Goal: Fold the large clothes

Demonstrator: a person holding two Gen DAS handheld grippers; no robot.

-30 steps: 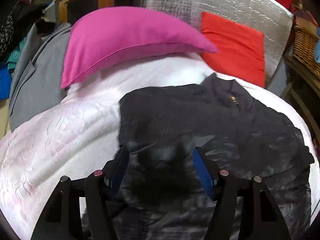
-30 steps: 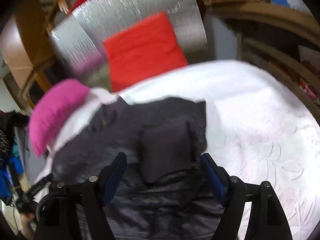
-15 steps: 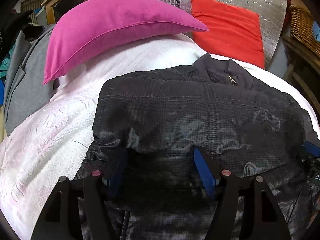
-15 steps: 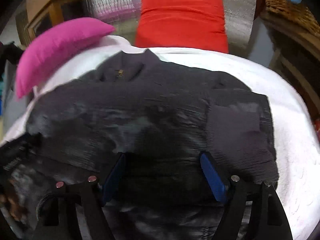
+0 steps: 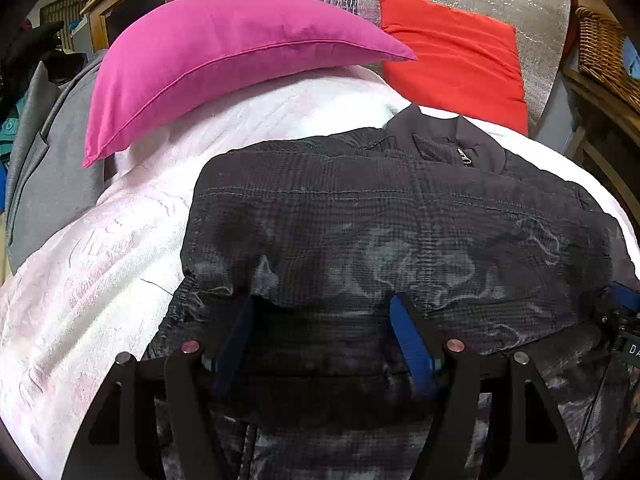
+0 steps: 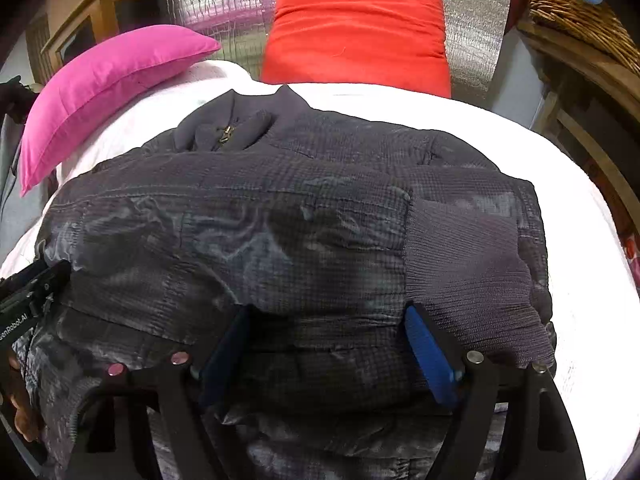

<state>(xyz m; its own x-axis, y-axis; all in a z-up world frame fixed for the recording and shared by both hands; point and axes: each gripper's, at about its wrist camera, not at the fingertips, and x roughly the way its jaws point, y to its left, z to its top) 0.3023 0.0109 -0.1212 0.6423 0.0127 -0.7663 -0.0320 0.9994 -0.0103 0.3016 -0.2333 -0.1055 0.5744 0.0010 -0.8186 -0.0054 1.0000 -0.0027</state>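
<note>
Plainly, with the dark jacket (image 5: 400, 216) folded over itself on the white bed (image 5: 100, 272) and both the left claw (image 5: 320, 340) and right claw (image 6: 328, 344) spread apart gripping nothing, the puffy fold could spring back open once unweighted.

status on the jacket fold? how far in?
Done: the jacket lies on the white blanket with its sleeves folded across the front, one ribbed cuff lying flat on top. In hand: left gripper and right gripper sit open at the sleeve edge, gripping nothing. Left: probably folding hem toward collar.
</note>
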